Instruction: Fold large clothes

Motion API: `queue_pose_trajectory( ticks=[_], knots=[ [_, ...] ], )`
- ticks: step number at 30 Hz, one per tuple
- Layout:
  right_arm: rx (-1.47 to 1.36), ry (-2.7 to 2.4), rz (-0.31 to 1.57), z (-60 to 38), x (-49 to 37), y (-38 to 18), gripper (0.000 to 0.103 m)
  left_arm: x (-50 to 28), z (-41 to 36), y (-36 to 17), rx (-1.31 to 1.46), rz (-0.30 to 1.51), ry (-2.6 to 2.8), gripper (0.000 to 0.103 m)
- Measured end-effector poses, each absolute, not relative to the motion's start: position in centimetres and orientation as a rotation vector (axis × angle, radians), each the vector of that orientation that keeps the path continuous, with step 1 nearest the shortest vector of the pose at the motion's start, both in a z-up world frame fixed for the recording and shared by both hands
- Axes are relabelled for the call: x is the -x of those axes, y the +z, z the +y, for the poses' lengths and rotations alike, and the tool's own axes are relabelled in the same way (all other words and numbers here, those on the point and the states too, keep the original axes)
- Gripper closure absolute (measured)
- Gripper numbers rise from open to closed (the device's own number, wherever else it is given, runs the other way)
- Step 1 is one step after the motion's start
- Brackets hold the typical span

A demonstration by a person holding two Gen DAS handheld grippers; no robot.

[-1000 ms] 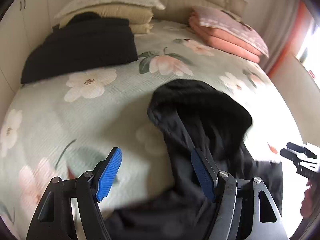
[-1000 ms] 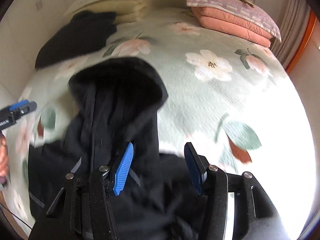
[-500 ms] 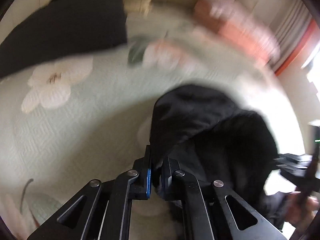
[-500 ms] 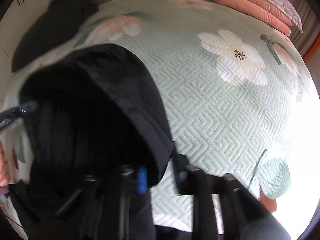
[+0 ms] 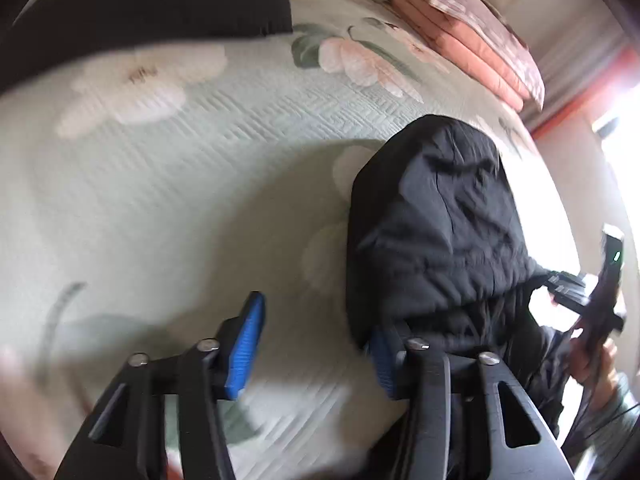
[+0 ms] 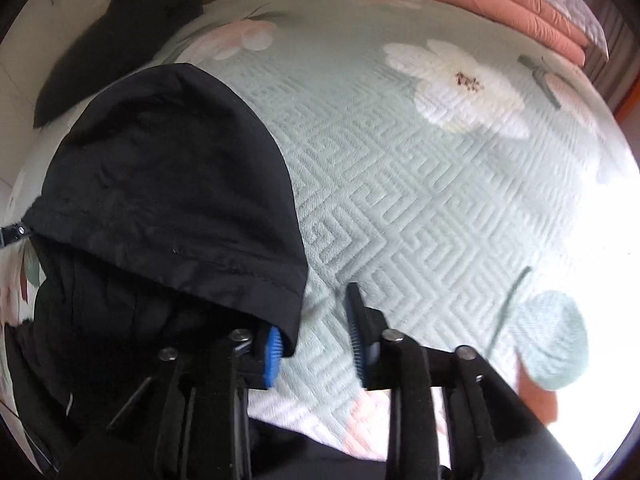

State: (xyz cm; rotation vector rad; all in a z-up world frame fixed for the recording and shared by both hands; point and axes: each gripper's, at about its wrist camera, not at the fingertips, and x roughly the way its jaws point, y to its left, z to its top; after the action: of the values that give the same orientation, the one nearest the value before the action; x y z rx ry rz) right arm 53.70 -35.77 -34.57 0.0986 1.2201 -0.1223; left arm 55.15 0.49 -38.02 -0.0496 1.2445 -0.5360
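Bedspread [image 6: 400, 208], pale green quilted cotton with large white and pink flowers, fills both views. Black hooded jacket of thin crinkled fabric [image 6: 168, 184] lies on it, hood folded down flat over the body, hem toward the cameras. Second dark folded garment [image 5: 152, 12] sits far back near the pillows; salmon-pink folded quilts [image 5: 472, 44] are stacked at the head of the bed, well apart from the jacket. Left gripper [image 5: 316, 348], black frame with blue pads, jaws opening; one pad over bare bedspread, the other tucked at the hood's edge, no pinch. Right gripper [image 6: 316, 344], jaws opening; hood corner hangs over one blue pad, gap over bedspread.
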Motion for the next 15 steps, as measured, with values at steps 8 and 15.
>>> queue_pose_trajectory(
  ticks=[8,15],
  knots=[
    [-0.079,-0.037,1.094,-33.9,-53.0,-27.2,0.050,-51.7,0.8,-29.9,-0.061,1.118,-0.555,0.049],
    [-0.126,0.034,1.059,-29.9,-60.0,-27.5,0.049,-56.1,-10.6,-29.0,-0.045,1.070,-0.690,0.048]
  ],
)
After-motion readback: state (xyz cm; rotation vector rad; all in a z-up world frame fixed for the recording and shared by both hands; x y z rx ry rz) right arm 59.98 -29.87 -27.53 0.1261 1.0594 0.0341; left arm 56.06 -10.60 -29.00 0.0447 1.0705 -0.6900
